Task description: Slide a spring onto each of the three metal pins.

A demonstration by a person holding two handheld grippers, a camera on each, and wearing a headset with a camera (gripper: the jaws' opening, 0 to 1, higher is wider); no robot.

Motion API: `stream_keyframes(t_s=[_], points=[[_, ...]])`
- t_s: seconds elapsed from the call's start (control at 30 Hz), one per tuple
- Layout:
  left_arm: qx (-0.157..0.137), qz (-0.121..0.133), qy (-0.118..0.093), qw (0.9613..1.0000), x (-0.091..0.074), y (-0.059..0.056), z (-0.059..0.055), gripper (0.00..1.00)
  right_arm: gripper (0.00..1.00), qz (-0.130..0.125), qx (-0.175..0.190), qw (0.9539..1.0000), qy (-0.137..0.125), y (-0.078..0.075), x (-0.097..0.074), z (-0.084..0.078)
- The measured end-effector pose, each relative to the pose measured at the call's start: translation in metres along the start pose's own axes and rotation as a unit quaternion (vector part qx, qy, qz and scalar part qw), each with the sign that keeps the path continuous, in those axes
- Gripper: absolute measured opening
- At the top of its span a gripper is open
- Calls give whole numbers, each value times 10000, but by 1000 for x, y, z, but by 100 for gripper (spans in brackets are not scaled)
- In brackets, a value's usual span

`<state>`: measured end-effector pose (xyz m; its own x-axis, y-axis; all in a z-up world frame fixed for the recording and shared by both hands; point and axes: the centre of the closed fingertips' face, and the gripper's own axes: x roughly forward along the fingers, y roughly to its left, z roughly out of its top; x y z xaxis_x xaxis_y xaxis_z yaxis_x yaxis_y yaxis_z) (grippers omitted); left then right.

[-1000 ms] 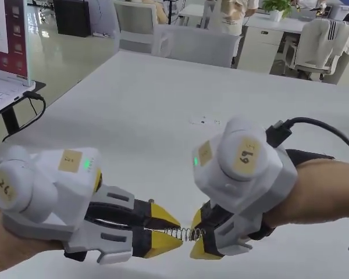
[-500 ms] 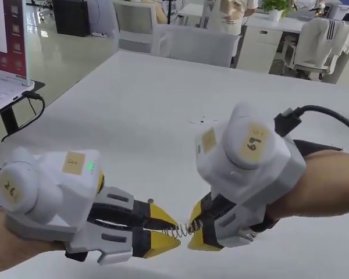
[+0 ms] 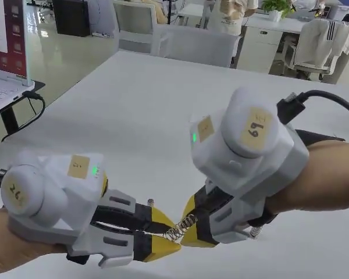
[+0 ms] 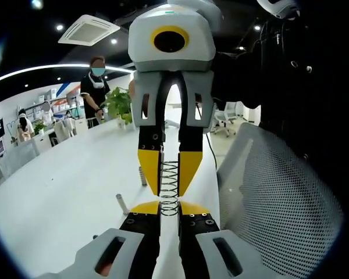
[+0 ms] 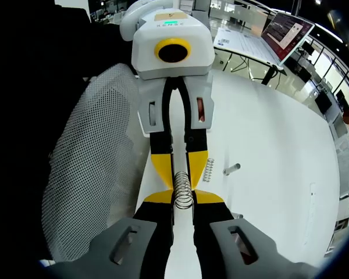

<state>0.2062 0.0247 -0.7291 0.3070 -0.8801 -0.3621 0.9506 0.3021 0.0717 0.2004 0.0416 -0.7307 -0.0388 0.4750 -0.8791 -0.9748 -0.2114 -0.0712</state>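
- My left tongs (image 4: 169, 207) are pinched narrow on one end of the spring (image 4: 170, 185). My right tongs (image 5: 184, 196) are pinched narrow on its other end, tip to tip with the left, just above the table (image 3: 163, 104).
- The spring hangs in the air between the two pairs of tips. Whether a pin runs inside the coils I cannot tell.
- The main risk, as I judge it, comes from having both ends clamped. Any twist or pull between my hands would bend or stretch the coils, and a squashed end might not pass over a pin.
- If one side lets go while the coil is loaded, the spring could jump off and roll across the table or over its near edge.
- The metal pins (image 4: 142, 175) stand on the table just beside the tips, so a low sweep could knock one over.
- A spare spring (image 5: 208, 169) lies on the table near the right tongs, and a careless nudge could send it out of reach.
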Motion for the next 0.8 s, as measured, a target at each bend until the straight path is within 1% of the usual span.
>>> stream_keyframes(t_s=[0.43, 0.6, 0.7, 0.8], points=[[5, -70, 17, 10000, 1, -3, -1, 3, 9, 18, -72, 10000, -40, 4, -2, 8], [-6, -74, 31, 10000, 1, -3, -2, 3, 9, 12, -63, 10000, -21, 4, -2, 8], [-2, -71, 101, 9999, 2, -3, -4, 3, 9, 3, -45, 10000, -30, 4, -2, 9], [-9, -82, 105, 9999, 2, -4, -5, 4, 9, 6, -34, 10000, -23, 4, -2, 8]])
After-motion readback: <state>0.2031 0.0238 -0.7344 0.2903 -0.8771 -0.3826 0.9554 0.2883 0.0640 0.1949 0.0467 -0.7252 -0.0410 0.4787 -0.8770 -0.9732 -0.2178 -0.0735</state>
